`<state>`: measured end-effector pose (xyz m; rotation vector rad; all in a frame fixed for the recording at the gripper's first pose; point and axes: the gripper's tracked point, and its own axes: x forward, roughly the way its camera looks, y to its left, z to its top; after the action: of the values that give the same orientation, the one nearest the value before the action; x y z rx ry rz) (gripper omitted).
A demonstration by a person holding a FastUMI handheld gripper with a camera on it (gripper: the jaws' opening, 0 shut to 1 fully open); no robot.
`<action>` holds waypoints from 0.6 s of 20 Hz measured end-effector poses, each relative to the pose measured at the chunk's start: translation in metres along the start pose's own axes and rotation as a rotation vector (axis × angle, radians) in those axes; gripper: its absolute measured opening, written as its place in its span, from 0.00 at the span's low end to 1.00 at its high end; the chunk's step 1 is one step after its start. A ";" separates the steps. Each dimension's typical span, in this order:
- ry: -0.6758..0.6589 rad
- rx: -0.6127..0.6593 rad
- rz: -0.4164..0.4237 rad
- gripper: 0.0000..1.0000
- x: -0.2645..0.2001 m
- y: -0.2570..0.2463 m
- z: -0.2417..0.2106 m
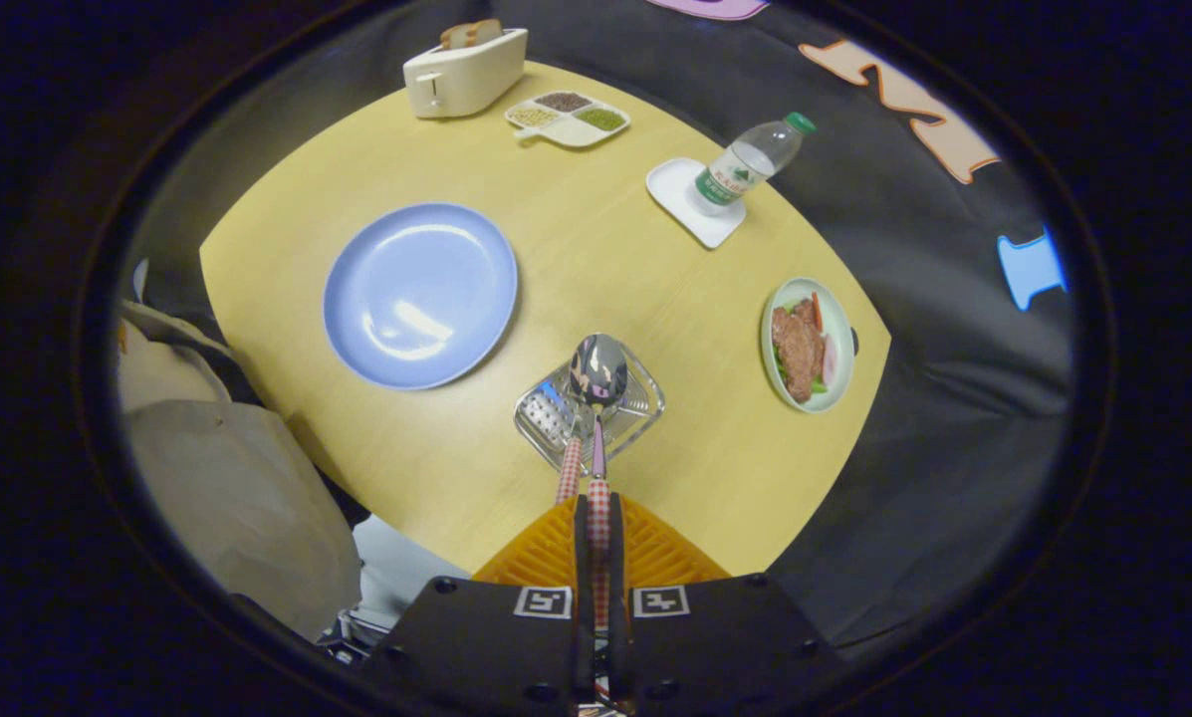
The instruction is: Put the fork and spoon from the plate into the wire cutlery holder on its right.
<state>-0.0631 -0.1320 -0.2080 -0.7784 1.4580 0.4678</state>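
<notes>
Far beyond the tool, a cream toaster (465,70) with bread in its slots stands at the table (596,259) edge, a divided dish (567,119) just beside it. Ahead right, a water bottle (750,163) leans on a white tray (690,204); nearer, a plate of meat (807,344).

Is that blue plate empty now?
Empty: the round blue plate shows bare surface. The tongs are shut on the checked-handled metal spoon above the wire holder.

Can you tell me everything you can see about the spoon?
The spoon looks like shiny metal, with a rounded bowl and a red-and-white checked handle. The gripper is shut on that handle, both fingers pressing it. The spoon points straight ahead, bowl over the wire cutlery holder, where another checked handle already leans. Whether the bowl touches the holder isn't clear.
</notes>
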 end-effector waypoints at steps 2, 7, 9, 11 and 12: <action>0.020 -0.020 0.008 0.08 0.004 -0.001 -0.006; 0.094 -0.010 0.027 0.08 0.022 -0.007 -0.019; 0.102 -0.005 0.033 0.10 0.030 -0.010 -0.019; 0.112 0.000 0.032 0.11 0.034 -0.012 -0.018; 0.114 -0.001 0.034 0.11 0.036 -0.013 -0.018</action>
<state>-0.0629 -0.1596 -0.2398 -0.7921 1.5789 0.4564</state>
